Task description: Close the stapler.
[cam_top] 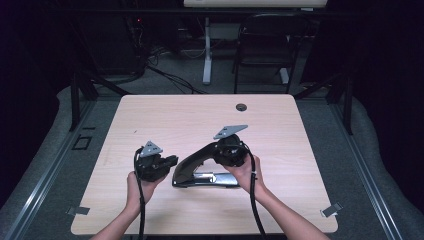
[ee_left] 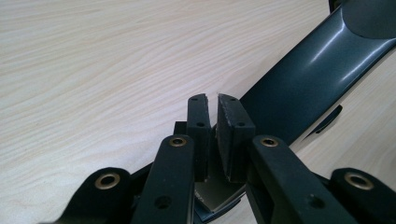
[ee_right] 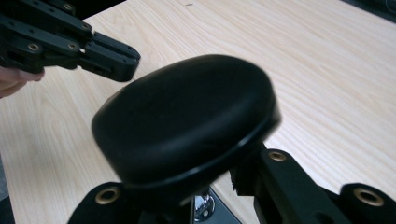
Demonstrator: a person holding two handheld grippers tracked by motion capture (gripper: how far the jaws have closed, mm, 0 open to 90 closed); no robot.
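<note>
Okay, high view first. My right gripper sits just past table centre toward 4 o'clock, on the raised top end of a big black stapler-like tool whose flat base lies on the wooden table and runs off toward 8 o'clock. I judge I'm holding the lever arm up from its head so the base stays planted. My left gripper is at about 8 o'clock, just beside the tool's low end but apart from it, jaws pointing at 3 o'clock. Looks staged to brace or take that end. A small dark grommet sits near the far edge at 12 o'clock.

Left gripper view: left gripper jaws nearly closed, a thin slit between the pads, nothing in them. The glossy dark arm of the tool crosses from 6 o'clock up to 2 o'clock, right next to the fingertips. Contact, I can't tell.

Right gripper view: the tool's rounded black head covers my own jaws. One jaw link shows at 5 o'clock, pressed against the head's underside, so I read it as a grip on the head, jaws set wide around it. The left gripper hangs at 10 o'clock, tips together.
</note>
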